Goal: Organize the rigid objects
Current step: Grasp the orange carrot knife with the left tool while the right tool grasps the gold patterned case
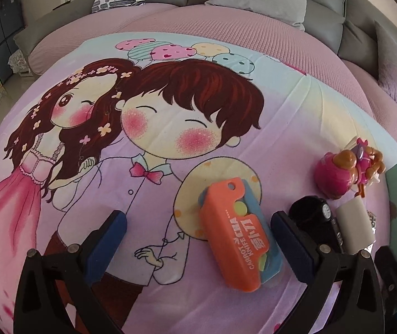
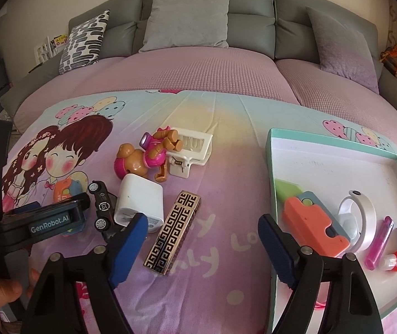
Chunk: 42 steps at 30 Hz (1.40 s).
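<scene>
- Left gripper, nearest, jaws spread wide and empty over a cartoon-print bedspread; an orange carrot knife toy lies between its blue pads, touching neither.
- Right gripper also gapes wide, holding nothing.
- Between its fingers lies a gold patterned lighter.
- Just left: white charger block, black toy car.
- Right: teal-rimmed tray holding a second orange knife toy, a white watch.
- Farther: pink puppy figure, white clip.
</scene>
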Available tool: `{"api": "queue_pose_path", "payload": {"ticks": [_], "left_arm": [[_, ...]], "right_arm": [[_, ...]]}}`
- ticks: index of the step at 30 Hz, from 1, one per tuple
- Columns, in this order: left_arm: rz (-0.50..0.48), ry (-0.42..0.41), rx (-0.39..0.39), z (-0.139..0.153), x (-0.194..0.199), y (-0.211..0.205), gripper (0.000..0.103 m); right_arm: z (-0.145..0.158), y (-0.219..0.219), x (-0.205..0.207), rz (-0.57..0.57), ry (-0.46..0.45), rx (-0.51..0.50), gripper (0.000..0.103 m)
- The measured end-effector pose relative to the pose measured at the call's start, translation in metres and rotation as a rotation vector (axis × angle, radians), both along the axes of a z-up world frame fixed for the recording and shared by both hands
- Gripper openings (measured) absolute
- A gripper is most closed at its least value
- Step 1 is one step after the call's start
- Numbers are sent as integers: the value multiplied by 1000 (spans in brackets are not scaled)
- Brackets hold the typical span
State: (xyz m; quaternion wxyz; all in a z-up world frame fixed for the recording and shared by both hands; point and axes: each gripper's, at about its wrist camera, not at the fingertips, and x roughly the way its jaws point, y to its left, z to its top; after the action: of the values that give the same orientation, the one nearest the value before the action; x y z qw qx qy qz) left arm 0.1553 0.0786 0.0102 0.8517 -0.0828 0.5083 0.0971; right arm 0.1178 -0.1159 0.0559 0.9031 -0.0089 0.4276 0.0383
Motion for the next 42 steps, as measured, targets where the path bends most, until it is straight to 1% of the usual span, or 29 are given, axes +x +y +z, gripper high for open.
{"api": "queue_pose_path", "payload": {"ticks": [2,3,5,10,13,17,19,21,25,28,30,31,34,35,37,38,40,42], "left_arm": [[2,14,39,-1,-1,2,103],[7,13,36,0,-4,5,103],[17,12,33,1,-5,9,103],[15,13,37,1,-2,9,103],[16,9,28,1,-2,9,102],[8,-1,25,2,-3,7,99],[5,-2,25,3,-2,6,98],[5,-5,20,3,-2,6,97],[5,-11,14,5,-2,6,90],[4,-14,18,6,-3,5,88],[2,-17,19,6,-2,5,86],[0,-20,17,6,-2,4,84],[-9,-25,21,7,-1,2,78],[-12,-25,22,7,-1,1,77],[-19,-28,9,8,-1,1,70],[-23,-30,1,9,-1,1,67],[-22,-42,-9,12,-2,1,44],[-18,-49,-32,13,-2,3,44]], "right_arm": [[0,2,-1,13,3,-3,71],[0,3,-1,22,4,-7,70],[-3,8,-2,40,13,-9,64],[-14,18,-1,81,59,-27,55],[-18,20,0,81,74,-34,54],[-19,16,1,72,84,-8,47],[-19,14,1,68,89,4,47],[-19,13,2,66,94,13,44],[-19,10,2,54,103,2,43],[-24,9,5,40,121,6,43],[-25,10,6,39,113,1,41],[-26,10,7,40,108,0,39],[-28,11,8,38,106,3,37],[-28,11,8,39,101,3,31],[-27,10,8,28,92,3,22],[-26,9,8,23,88,7,22],[-24,6,9,19,87,24,22],[-21,4,8,11,78,29,22]]}}
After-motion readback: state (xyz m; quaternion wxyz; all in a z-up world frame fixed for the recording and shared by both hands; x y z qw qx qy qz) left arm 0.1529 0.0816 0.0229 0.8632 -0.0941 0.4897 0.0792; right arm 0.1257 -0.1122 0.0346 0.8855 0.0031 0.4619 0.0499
